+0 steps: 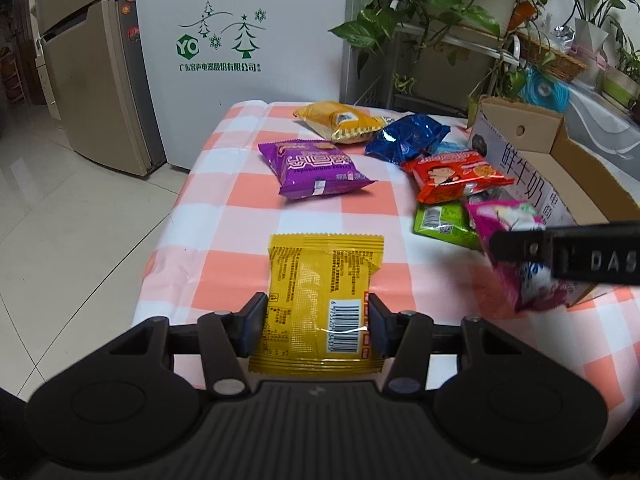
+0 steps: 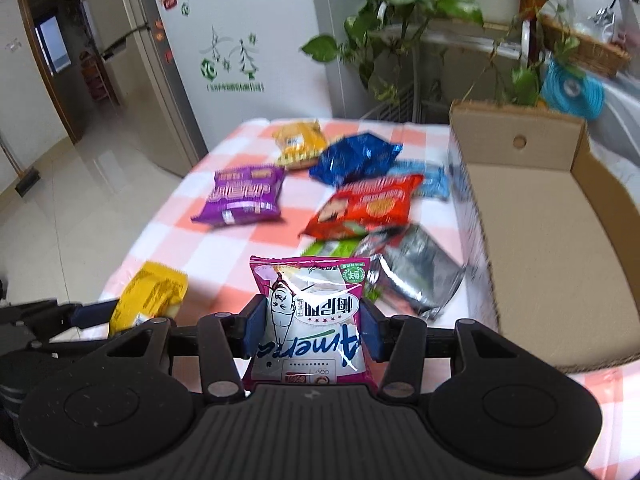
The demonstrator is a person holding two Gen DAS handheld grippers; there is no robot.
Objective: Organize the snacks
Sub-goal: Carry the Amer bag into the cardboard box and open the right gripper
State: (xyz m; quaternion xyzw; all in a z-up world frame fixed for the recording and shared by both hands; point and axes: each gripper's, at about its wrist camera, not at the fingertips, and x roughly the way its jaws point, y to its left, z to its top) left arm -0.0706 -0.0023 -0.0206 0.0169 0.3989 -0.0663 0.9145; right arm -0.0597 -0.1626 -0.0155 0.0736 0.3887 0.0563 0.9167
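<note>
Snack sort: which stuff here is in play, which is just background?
In play: yellow pack in left gripper; pink pack in right gripper; purple pack, red pack, blue pack, silver pack; cardboard box.

Background: fridge, plants, wicker basket.

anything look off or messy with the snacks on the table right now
Nothing is spilled or torn. The loose packets lie in an overlapping jumble beside the cardboard box, the red packet over a green one. The box holds no snack yet. Each gripper holds one packet.
</note>
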